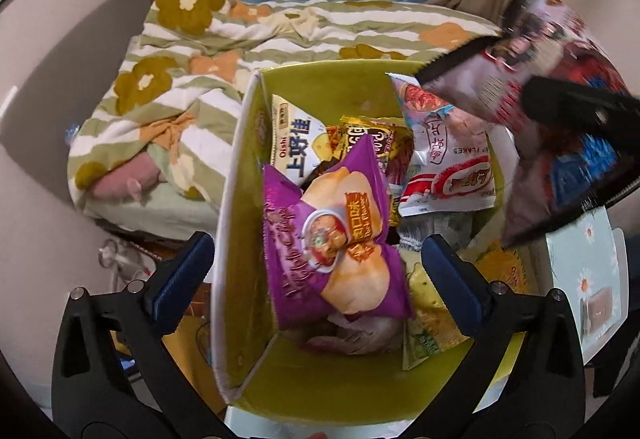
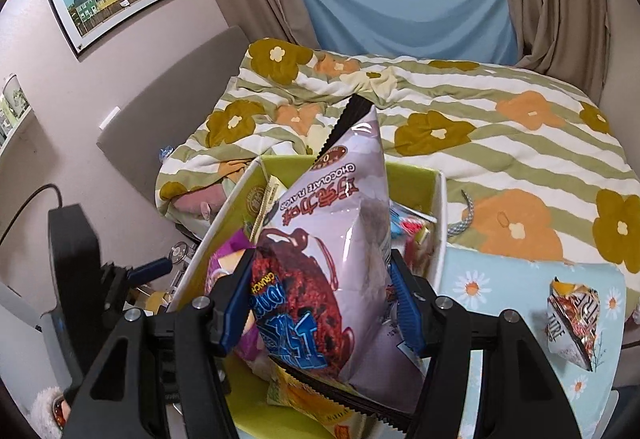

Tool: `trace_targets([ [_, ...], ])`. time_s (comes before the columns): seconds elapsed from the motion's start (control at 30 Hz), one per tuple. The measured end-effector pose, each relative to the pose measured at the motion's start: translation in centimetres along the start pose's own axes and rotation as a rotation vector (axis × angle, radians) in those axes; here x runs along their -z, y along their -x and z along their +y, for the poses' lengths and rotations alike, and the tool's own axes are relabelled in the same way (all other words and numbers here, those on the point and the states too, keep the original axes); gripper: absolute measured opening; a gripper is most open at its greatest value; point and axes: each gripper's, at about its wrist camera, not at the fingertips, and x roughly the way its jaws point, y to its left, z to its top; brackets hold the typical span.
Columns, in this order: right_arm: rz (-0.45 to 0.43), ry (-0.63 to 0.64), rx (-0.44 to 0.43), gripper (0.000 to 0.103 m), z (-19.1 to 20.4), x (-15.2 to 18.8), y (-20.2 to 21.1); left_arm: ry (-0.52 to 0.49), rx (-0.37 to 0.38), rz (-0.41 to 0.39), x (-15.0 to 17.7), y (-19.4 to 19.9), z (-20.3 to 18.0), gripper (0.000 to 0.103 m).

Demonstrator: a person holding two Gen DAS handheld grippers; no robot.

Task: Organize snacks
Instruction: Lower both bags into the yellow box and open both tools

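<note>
Here, chocolate bag (image 2: pixel 340 239) stands upright.

Right tool (image 2: pixel 320 303) gripping chocolate snack bag (image 2: pixel 340 259)

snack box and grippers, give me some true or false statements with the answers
1. The right gripper is shut on the chocolate crunch bag. True.
2. The left gripper holds the purple chip bag. False: its jaws stand open, one on each side of the box's left wall.
3. The green box is empty. False: several snack packs lie in it.
4. One snack pack lies outside the box on the daisy-print table. True.
</note>
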Motion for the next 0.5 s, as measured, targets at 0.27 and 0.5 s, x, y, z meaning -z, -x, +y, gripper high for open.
trace_targets([
  [0.27, 0.026, 0.028, -0.026, 0.058, 2.3, -2.5, -3.0, 0.019, 0.005, -0.006, -0.4, -0.1, 2.3, 0.103],
  [0.5, 0.053, 0.044, -0.07, 0.06, 4.0, -5.3, -6.9, 0.025, 0.007, -0.003, -0.7, -0.8, 3.5, 0.103],
])
